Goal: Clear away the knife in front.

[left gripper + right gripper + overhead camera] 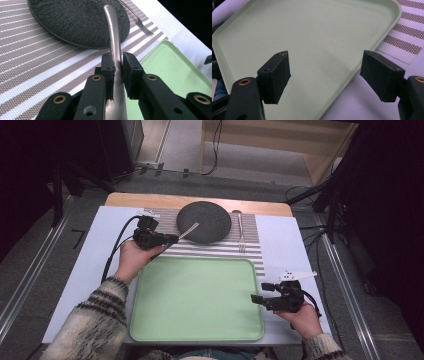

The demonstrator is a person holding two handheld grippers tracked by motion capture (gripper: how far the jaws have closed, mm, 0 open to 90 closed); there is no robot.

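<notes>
My left tool (170, 239) is clamped on a metal utensil (113, 42); in the left gripper view both pads pinch its handle, and the handle rises up and away from the jaws. I cannot tell from its working end whether it is a spoon or a knife. In the high view the free end of the utensil (189, 230) reaches over the near left edge of the dark round plate (210, 220), held above the striped placemat (215, 251).

The plate sits on the placemat, at the far side of the worktop (95, 265). A fork (241, 232) lies on the placemat just right of the plate, tines toward me. The left gripper view shows the same fork (140, 21) beyond the plate (75, 22).

My right tool (256, 299) is spread wide, with nothing between the jaws. It hovers at the right edge of the green tray (195, 295), near its front corner. In the right gripper view the tray (312, 37) rim runs between the pads, with a corner of the placemat (407, 42) off to the right.
</notes>
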